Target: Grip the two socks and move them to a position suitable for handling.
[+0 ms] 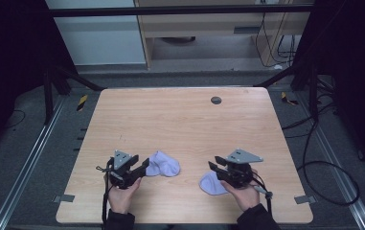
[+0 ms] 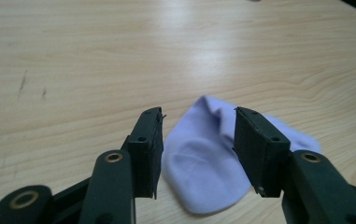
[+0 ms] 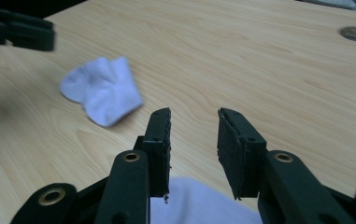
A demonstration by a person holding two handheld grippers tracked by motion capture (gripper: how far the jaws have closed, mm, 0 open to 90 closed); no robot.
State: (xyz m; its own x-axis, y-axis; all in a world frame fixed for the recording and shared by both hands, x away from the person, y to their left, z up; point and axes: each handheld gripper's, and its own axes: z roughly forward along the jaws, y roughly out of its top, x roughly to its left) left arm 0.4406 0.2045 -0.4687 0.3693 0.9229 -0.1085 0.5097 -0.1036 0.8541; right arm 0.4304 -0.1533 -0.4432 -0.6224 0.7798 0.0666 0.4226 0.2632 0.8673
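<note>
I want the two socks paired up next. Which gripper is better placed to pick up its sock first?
Probably the left gripper: its open jaws already frame the left sock. The right gripper is open too, but the right sock lies mostly beneath it, behind its fingertips.

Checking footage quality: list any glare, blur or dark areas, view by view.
High view: dim, black surroundings, table evenly lit. Left gripper view: pale glare streak on the wood, sock sharp. Right gripper view: far sock and the other tongs blurred.

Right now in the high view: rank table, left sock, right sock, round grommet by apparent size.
1. Wooden table
2. Left sock, fully visible
3. Right sock, partly hidden under the right gripper, so its rank against the left sock is unsure
4. Round grommet
</note>
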